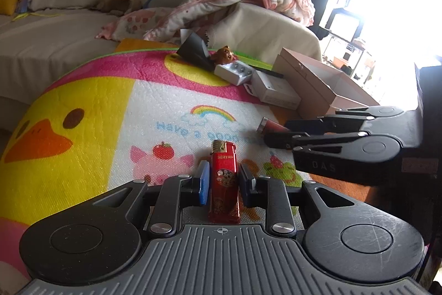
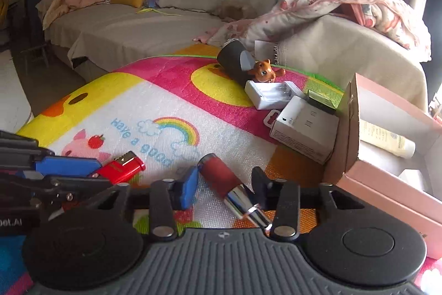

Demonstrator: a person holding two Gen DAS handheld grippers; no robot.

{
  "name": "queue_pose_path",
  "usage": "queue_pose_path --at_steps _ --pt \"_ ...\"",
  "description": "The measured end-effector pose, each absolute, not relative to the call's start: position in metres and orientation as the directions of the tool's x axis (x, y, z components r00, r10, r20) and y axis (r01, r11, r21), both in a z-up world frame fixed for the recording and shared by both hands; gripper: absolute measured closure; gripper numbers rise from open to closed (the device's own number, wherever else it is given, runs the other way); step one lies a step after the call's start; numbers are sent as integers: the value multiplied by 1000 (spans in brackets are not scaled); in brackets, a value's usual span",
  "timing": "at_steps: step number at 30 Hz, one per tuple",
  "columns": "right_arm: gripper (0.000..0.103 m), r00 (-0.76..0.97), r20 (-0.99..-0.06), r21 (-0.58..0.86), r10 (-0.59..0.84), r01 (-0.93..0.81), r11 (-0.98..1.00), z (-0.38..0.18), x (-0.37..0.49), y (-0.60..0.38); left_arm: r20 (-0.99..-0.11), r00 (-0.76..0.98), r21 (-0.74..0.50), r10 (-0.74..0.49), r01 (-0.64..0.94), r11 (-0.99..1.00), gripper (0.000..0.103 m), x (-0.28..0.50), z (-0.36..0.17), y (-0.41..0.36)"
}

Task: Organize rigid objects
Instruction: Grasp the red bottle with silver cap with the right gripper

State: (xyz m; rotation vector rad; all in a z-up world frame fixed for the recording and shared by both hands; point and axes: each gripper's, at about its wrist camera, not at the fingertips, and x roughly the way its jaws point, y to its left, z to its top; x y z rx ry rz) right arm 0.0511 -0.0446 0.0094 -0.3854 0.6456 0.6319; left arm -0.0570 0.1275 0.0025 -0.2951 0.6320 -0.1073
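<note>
My left gripper (image 1: 222, 170) is shut on a red lighter (image 1: 223, 181), which stands upright between its pads with its metal top pointing away. From the right wrist view the same lighter (image 2: 121, 166) shows at the lower left. A dark red lip-gloss tube (image 2: 221, 176) with a chrome end lies slantwise on the mat between the fingers of my right gripper (image 2: 225, 177). Its jaws stand wider than the tube, with the blue pad (image 2: 187, 184) close beside the cap. In the left wrist view the tube (image 1: 272, 126) shows at the right gripper's tips.
An open pink box (image 2: 386, 156) holding a cream bottle (image 2: 386, 141) stands at the right. Behind it lie a white carton (image 2: 304, 129), a white battery case (image 2: 272, 96), a brown toy animal (image 2: 263, 71) and a dark cylinder (image 2: 232, 60). A sofa with a blanket (image 2: 331, 7) borders the colourful mat (image 2: 110, 101).
</note>
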Motion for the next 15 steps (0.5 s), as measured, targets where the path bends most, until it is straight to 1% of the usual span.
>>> queue_pose_path --at_steps 1,2,5,10,12,13,14,15 --pt "80 627 -657 -170 418 -664 728 10 44 -47 -563 804 -318 -192 4 948 77 -58 2 127" --pt "83 627 -656 -190 420 -676 712 10 38 -50 -559 805 -332 -200 4 943 77 -58 2 126" --pt "83 623 -658 -226 423 -699 678 10 24 -68 -560 796 -332 -230 39 942 77 -55 2 116" --pt "83 641 -660 -312 391 -708 634 13 10 -102 -577 785 -250 -225 92 964 77 -46 5 84" --pt "83 651 -662 -365 371 -712 599 11 9 -110 -580 783 -244 -225 96 965 77 -41 5 74" --pt "81 666 -656 -395 355 -703 591 11 8 -113 -580 784 -246 -223 93 965 77 -40 5 71" --pt "74 675 -655 -409 341 -695 591 11 9 -116 -579 784 -249 -226 94 964 76 -40 4 68" --pt "70 685 -651 -420 327 -684 597 11 10 -119 -578 783 -252 -231 98 963 76 -40 4 66"
